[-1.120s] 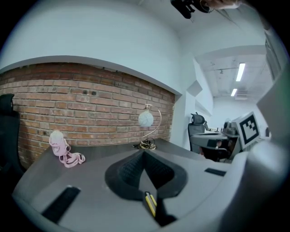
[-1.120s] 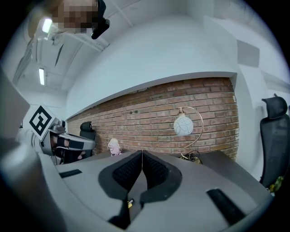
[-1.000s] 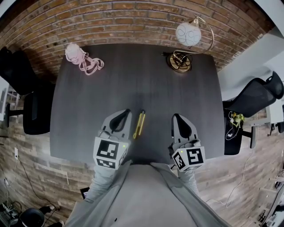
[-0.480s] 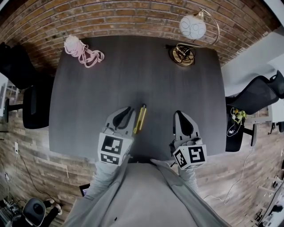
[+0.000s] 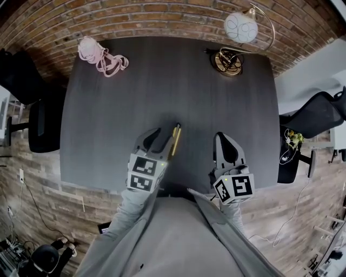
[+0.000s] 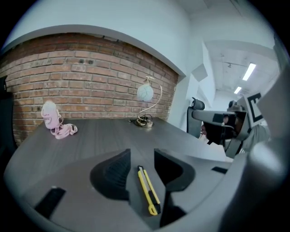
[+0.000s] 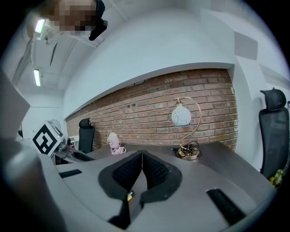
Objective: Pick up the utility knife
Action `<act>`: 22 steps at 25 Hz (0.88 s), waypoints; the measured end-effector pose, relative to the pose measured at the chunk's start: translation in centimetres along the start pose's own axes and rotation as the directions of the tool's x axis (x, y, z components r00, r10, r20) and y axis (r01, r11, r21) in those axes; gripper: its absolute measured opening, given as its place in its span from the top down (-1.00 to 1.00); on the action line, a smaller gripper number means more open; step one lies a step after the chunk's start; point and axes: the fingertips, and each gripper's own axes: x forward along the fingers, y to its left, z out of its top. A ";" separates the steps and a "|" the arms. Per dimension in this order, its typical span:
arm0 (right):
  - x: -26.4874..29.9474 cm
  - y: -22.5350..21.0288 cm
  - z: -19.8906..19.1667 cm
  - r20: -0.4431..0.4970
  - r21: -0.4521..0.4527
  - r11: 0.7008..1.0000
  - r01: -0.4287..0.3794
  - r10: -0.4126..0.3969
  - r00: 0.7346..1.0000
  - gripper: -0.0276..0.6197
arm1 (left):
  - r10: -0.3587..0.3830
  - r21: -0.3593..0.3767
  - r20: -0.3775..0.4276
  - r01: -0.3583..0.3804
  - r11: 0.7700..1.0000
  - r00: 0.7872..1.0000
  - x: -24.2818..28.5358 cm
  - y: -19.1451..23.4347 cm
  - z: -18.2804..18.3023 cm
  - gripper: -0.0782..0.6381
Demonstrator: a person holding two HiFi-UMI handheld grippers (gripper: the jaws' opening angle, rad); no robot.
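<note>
Yellow utility knife [image 5: 175,139] lies lengthwise toward the brick wall [image 5: 162,16].

Table [image 5: 162,86] with knife [image 5: 175,139], lamp [image 5: 230,61], pink bundle [image 5: 100,57]

free: table [image 5: 162,86] centre | obstacles: lamp [image 5: 230,60] far-right, pink bundle [image 5: 100,57] far-left

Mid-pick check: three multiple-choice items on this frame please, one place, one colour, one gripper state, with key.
1. Where is the utility knife? A between the left gripper's jaws; B in the right gripper's jaws; C on the floor.
2. Its colour? A red; B yellow; C blue.
3. The right gripper's jaws are: A wide apart; B shut on the knife; C shut, empty.
Key: 1A, it lies on the table between jaws that have just been opening, untouched; 2B, yellow body; 3C, pads meet with nothing between.
</note>
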 end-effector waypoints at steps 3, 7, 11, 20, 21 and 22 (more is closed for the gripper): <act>0.3 0.0 -0.4 -0.009 0.002 1.000 -0.002 0.002 1.000 0.86 | -0.008 -0.012 -0.055 0.007 1.000 0.998 1.3 -0.1 -1.8 0.30; 0.5 -0.4 -1.3 -0.029 0.016 1.000 0.007 -0.006 1.000 0.86 | 0.010 -0.028 -0.112 -0.013 1.000 0.994 2.9 -0.2 -3.8 0.13; 0.5 -0.8 -2.0 -0.046 0.026 1.000 0.017 -0.016 0.999 0.86 | 0.009 -0.052 -0.164 -0.018 0.998 0.986 4.6 -0.8 -6.1 0.09; 0.3 -1.5 -3.8 -0.079 0.052 0.998 0.045 -0.041 0.996 0.86 | 0.045 -0.053 -0.225 -0.058 0.997 0.973 7.4 -1.0 -10.7 0.07; 0.2 -1.6 -4.0 -0.082 0.056 0.997 0.048 -0.043 0.996 0.86 | 0.044 -0.057 -0.233 -0.058 0.997 0.971 7.5 -1.1 -11.1 0.07; 0.2 -1.7 -4.2 -0.086 0.058 0.997 0.050 -0.045 0.995 0.86 | 0.042 -0.058 -0.240 -0.058 0.997 0.970 7.7 -1.3 -11.4 0.07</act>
